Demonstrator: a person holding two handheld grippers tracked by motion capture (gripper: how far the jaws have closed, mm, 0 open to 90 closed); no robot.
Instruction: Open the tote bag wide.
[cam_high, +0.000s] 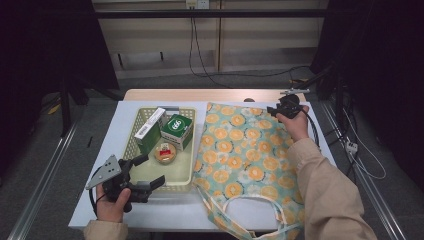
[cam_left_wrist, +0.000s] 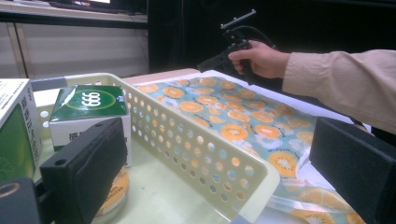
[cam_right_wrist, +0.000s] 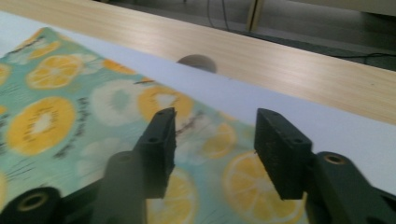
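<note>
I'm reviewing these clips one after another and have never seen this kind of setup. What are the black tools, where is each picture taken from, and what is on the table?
A person stands at the table holding a hand-held two-jaw clamp in each hand; there is no robot arm. The high view looks down from above the person's side. The other two pictures come from cameras riding on each clamp, looking along its black jaws.

The left gripper hangs open at the near edge of a perforated basket, which holds a green box, a taller green and white box and a small round container. The right gripper is open over the far edge of a fruit-print bag lying flat beside the basket, its handles toward the person. Neither gripper holds anything.
</note>
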